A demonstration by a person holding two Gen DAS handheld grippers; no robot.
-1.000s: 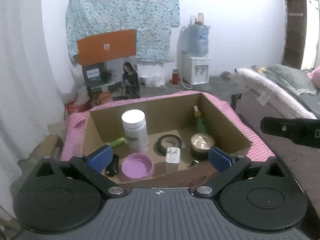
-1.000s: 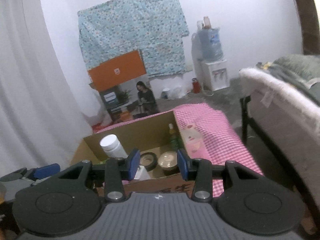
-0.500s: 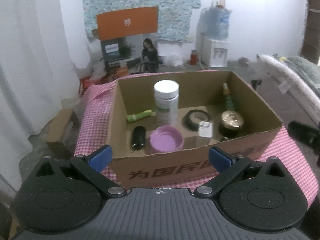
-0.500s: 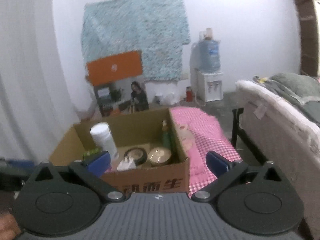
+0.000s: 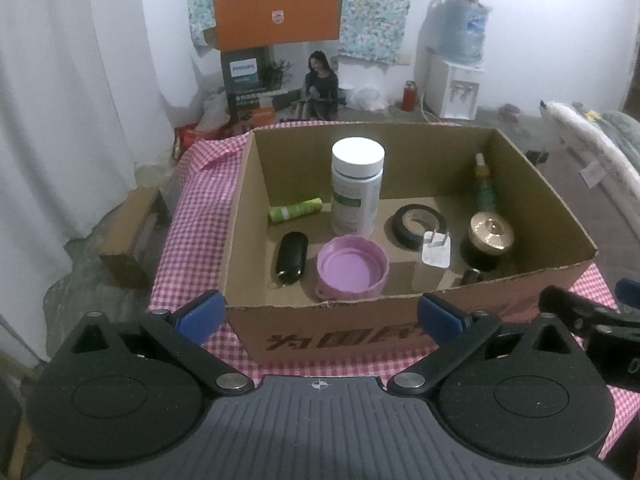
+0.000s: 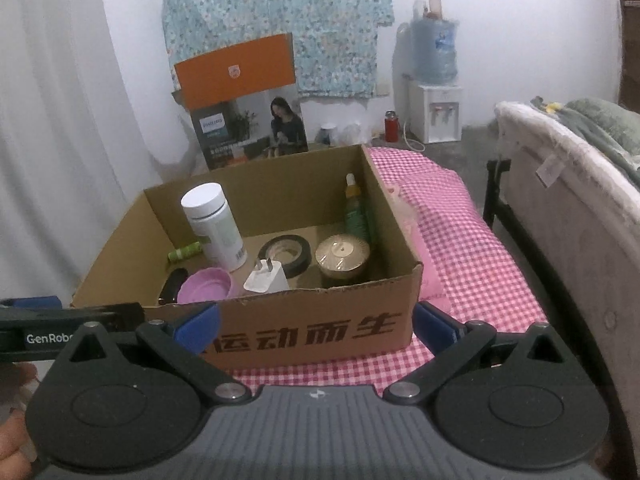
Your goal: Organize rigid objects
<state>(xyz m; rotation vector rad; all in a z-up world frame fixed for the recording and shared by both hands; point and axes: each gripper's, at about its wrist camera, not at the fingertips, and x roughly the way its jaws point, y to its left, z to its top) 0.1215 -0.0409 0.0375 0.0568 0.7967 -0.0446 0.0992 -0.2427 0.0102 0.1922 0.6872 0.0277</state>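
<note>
An open cardboard box (image 5: 400, 332) (image 6: 312, 332) stands on a pink checked cloth. Inside are a white bottle (image 5: 357, 188) (image 6: 212, 226), a purple lid (image 5: 352, 268) (image 6: 206, 286), a white charger (image 5: 436, 250) (image 6: 267, 280), a black tape roll (image 5: 416, 222) (image 6: 285, 254), a gold-lidded jar (image 5: 490, 240) (image 6: 342, 260), a green dropper bottle (image 5: 483, 182) (image 6: 356, 210), a green tube (image 5: 295, 210) (image 6: 185, 251) and a black key fob (image 5: 291, 258). My left gripper (image 5: 320, 314) hangs open before the box's front wall. My right gripper (image 6: 316, 322) is open too, empty, at the same wall.
The pink checked cloth (image 6: 472, 248) covers the table to the right of the box. A bed (image 6: 580, 184) stands at the right. An orange printed carton (image 5: 280, 64), a water dispenser (image 5: 456, 60) and a small brown box (image 5: 132, 240) sit on the floor behind.
Both grippers drew back and sank from the box's mouth to its front wall. The right jaws spread from narrow to wide. The left jaws stayed open.
</note>
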